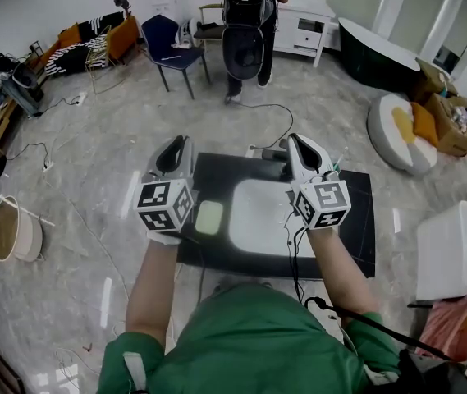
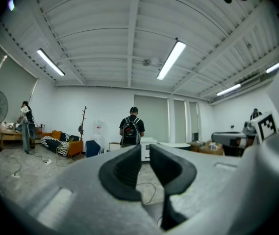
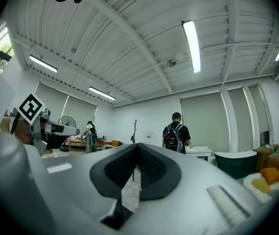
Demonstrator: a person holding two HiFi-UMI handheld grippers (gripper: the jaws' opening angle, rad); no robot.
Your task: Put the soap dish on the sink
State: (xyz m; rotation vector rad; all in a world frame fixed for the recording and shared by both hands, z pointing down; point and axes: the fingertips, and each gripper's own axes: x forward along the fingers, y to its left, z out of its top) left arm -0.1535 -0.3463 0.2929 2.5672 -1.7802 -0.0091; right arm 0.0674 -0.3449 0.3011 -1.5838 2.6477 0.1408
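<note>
In the head view the pale green soap dish [image 1: 209, 217] lies on the black countertop [image 1: 356, 220], just left of the white sink basin [image 1: 259, 217]. My left gripper [image 1: 176, 143] is raised above and left of the dish and points away from me. Its jaws stand a narrow gap apart with nothing between them [image 2: 145, 153]. My right gripper [image 1: 297, 140] hovers over the basin's right side, also pointing forward. Its pads meet at the tips, empty [image 3: 137, 153]. Both gripper views look out at the room and ceiling, so neither shows the dish or the sink.
A person with a backpack [image 1: 245, 23] stands beyond the counter, beside a blue chair [image 1: 171, 43] and a white cabinet [image 1: 303, 23]. A dark bathtub [image 1: 377, 52] is at the back right, a white box [image 1: 455, 249] to the right, a round wooden tub [image 1: 11, 232] at left. Cables cross the floor.
</note>
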